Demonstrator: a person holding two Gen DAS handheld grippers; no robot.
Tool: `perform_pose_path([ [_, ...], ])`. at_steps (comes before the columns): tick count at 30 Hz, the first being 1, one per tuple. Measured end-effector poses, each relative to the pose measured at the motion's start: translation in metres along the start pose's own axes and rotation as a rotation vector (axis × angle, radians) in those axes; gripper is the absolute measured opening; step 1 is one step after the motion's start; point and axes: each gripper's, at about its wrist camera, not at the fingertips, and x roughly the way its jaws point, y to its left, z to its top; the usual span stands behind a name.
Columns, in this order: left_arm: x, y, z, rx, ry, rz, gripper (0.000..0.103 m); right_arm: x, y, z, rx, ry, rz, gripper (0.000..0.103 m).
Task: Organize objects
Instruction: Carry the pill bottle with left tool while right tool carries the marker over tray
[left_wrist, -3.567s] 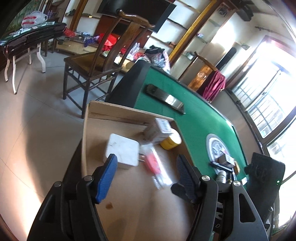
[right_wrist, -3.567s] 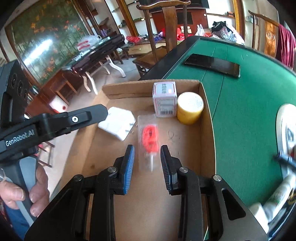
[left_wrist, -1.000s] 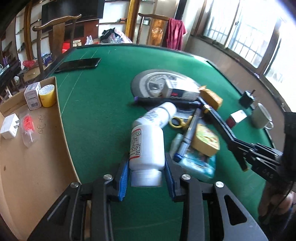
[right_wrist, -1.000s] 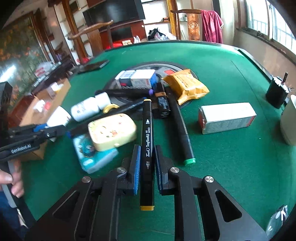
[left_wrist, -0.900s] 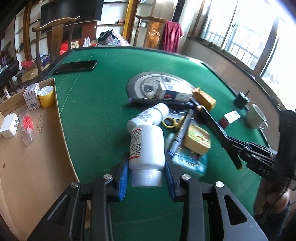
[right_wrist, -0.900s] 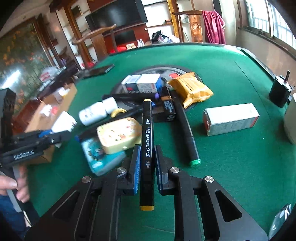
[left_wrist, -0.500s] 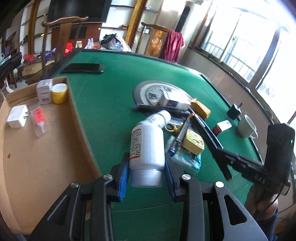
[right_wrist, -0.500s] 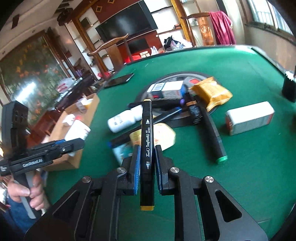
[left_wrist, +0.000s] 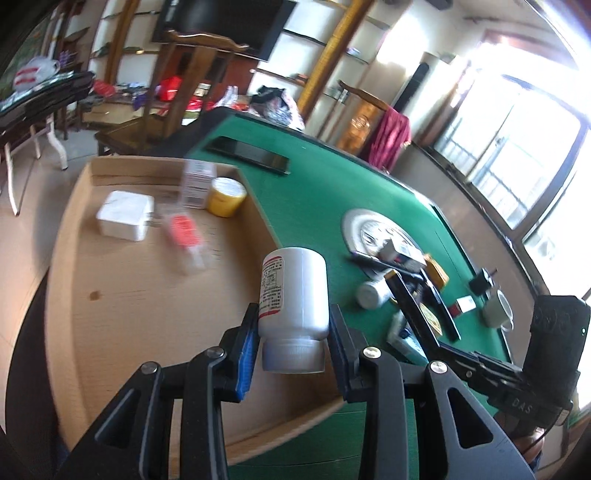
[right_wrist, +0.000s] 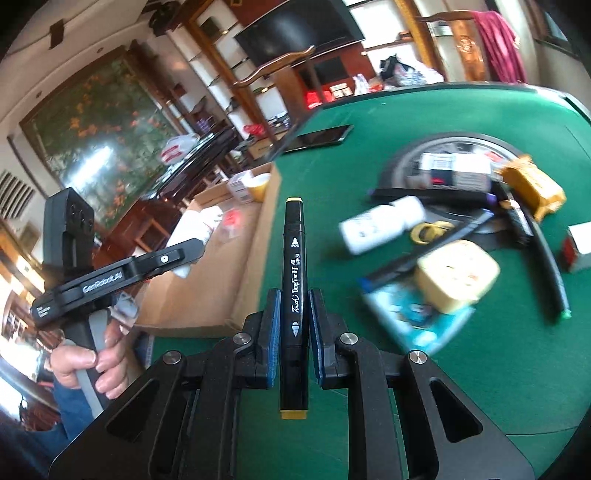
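Left tongs (left_wrist: 291, 343) are clamped on a white pill bottle (left_wrist: 293, 291), cap end toward the handle, held over the near corner of the cardboard tray (left_wrist: 122, 314) that sits at the edge of the green felt table (left_wrist: 332, 195). Right tongs (right_wrist: 293, 328) are squeezed tight on a black art marker (right_wrist: 294, 280) with yellow ends, which sticks straight out ahead over the felt, just beside the tray's edge. Inside the tray so far: a white charger brick (left_wrist: 123, 215), a clear packet with something orange-red in it (left_wrist: 183, 230), a small white box (left_wrist: 197, 181) and a yellow roll of tape (left_wrist: 225, 192) up in the far corner. Out on the table the pile's a bit blurry, but you can make out a second white bottle (right_wrist: 380, 225) lying on its side, a yellow snack packet (right_wrist: 532, 186), a pale yellow tin (right_wrist: 456, 275) on a blue pack, a long black marker with a green tip (right_wrist: 550, 262), plus a phone (left_wrist: 251, 153) lying flat off by itself and a mug (left_wrist: 498, 312) near the far edge. A hand (right_wrist: 88, 363) grips the left handle.
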Motion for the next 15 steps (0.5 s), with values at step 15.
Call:
perform_pose_path([
  [15,0.005,0.08,0.015,-0.141,0.041,0.054,0.035,0.079,0.082,0.031,-0.144,0.122,-0.008,0.014],
])
